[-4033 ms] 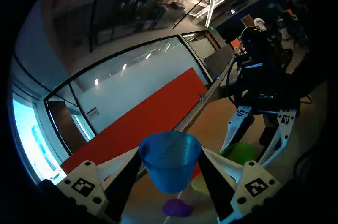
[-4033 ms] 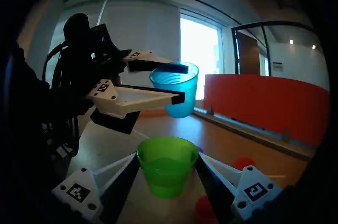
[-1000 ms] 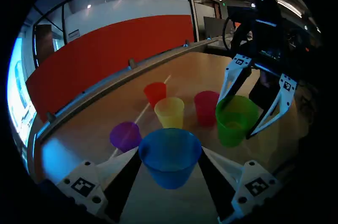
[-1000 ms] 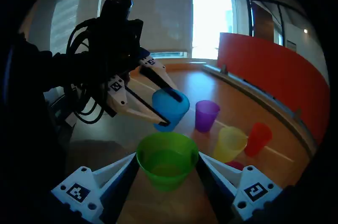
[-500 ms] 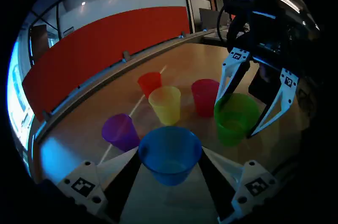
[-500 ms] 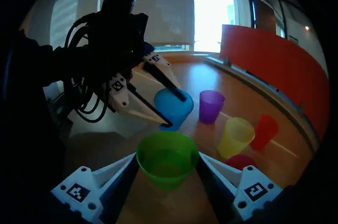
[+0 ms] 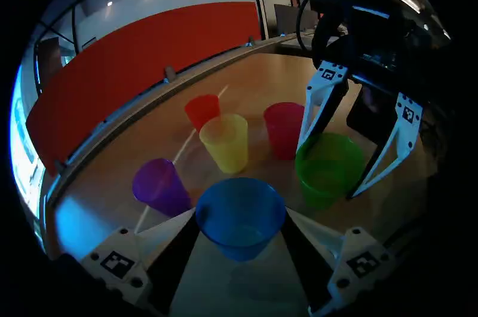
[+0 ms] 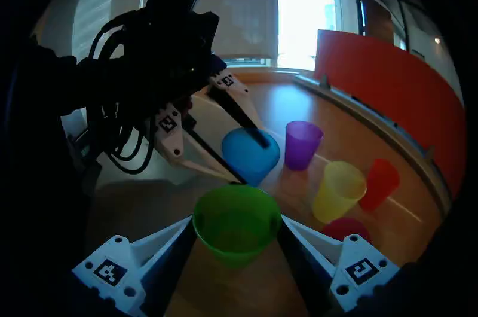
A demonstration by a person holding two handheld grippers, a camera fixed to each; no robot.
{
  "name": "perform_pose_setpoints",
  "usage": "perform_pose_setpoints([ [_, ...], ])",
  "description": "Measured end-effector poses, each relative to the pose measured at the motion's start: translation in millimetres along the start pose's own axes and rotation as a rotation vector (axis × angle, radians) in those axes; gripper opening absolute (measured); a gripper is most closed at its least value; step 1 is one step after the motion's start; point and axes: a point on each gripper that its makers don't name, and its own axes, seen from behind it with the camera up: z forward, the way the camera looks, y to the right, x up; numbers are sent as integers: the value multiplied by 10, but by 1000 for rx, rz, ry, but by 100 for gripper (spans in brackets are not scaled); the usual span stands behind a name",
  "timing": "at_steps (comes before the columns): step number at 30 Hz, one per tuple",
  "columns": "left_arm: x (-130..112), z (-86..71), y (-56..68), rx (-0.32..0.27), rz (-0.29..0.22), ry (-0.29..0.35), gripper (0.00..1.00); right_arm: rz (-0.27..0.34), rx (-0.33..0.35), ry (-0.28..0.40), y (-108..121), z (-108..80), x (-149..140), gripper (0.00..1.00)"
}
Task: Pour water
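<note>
— What's the largest thing in front of you?
— A wooden table point(image 7: 263, 81), with a long red panel point(image 7: 149, 42) running along its far edge and a bright window point(image 8: 302, 12) at one end.
— And the two tools?
— The left gripper point(image 8: 250, 160) is clamped on a blue cup point(image 7: 241, 216), one finger pressing each side. The right gripper point(image 7: 327, 173) grips a green cup point(image 8: 236, 232) the same way.
— Where are those cups?
— Low over the near part of the table, just beside each other. I can't tell whether either base touches the wood.
— Any water?
— The green cup seems to hold a little at the bottom; in the blue one I can't tell.
— Anything smaller?
— Four loose cups stand upright beyond the held pair: a yellow cup point(image 7: 226, 140) in the middle, a dark pink cup point(image 7: 284, 128) near the green one, a purple cup point(image 7: 160, 185) near the blue one, and an orange-red cup point(image 7: 202, 110) just behind the yellow.
</note>
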Motion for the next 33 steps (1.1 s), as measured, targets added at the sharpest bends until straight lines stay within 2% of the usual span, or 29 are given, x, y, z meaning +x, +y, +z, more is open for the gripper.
perform_pose_setpoints([
  [8, 28, 47, 8, -4, 6, 3, 88, -4, 0, -5, 13, 23, -23, 91],
  [13, 16, 74, 11, -11, -8, 2, 88, -2, 1, -6, 14, 25, -31, 91],
  [33, -148, 136, 51, -21, -22, -13, 87, 13, -2, -27, 7, 45, -180, 91],
])
